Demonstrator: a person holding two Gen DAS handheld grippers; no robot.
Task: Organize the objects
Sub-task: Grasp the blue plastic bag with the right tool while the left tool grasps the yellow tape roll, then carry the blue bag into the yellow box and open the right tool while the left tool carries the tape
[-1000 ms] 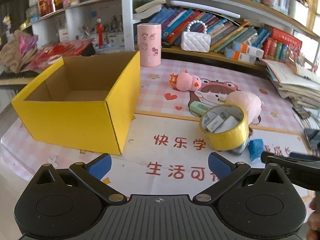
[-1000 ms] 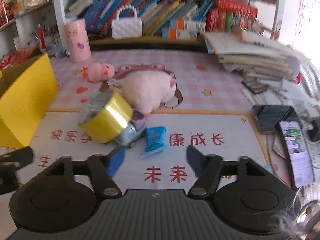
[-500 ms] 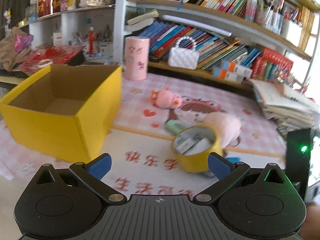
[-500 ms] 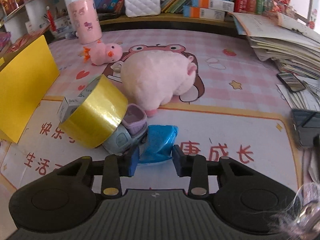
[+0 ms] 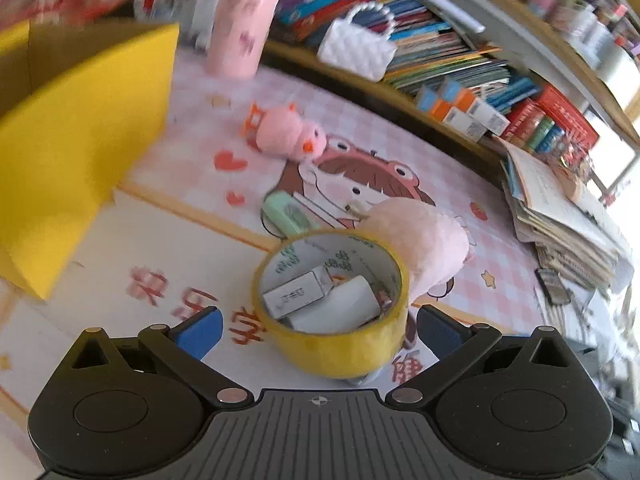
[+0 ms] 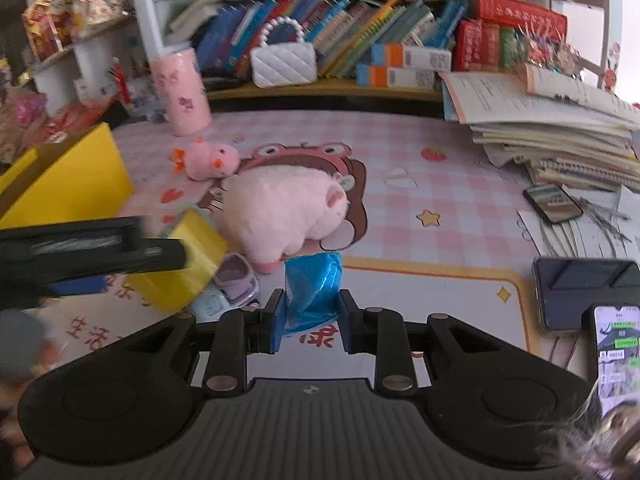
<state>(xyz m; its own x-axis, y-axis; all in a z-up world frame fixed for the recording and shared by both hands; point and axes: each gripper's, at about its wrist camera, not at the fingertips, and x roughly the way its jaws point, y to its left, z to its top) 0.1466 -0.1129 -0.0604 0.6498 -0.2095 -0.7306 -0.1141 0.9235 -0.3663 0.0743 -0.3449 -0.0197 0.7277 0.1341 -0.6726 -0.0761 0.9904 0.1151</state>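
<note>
My right gripper [image 6: 312, 320] holds a crumpled blue packet [image 6: 314, 284] between its pads, jaws still closing, just above the mat. My left gripper [image 5: 318, 330] is open, and a yellow tape roll [image 5: 332, 344] sits between its blue fingers without touching them. Small white boxes [image 5: 296, 292] lie inside the roll. In the right wrist view the left gripper's black finger [image 6: 100, 248] reaches in over the tape roll [image 6: 188, 268]. The roll leans on a purple and pale-blue toy car [image 6: 236, 280]. An open yellow box [image 5: 80, 140] stands at the left.
A big pink plush [image 6: 280, 208] lies behind the roll, a small pink plush [image 5: 288, 132] farther back, a mint-green item [image 5: 286, 216] between them. Phones [image 6: 616, 344] and stacked books [image 6: 560, 128] fill the right side. A pink cylinder [image 6: 182, 92] and white purse [image 6: 284, 64] stand by the bookshelf.
My right gripper moved forward and its jaws closed onto the blue packet. My left gripper swung right and down, so the tape roll now sits between its open fingers.
</note>
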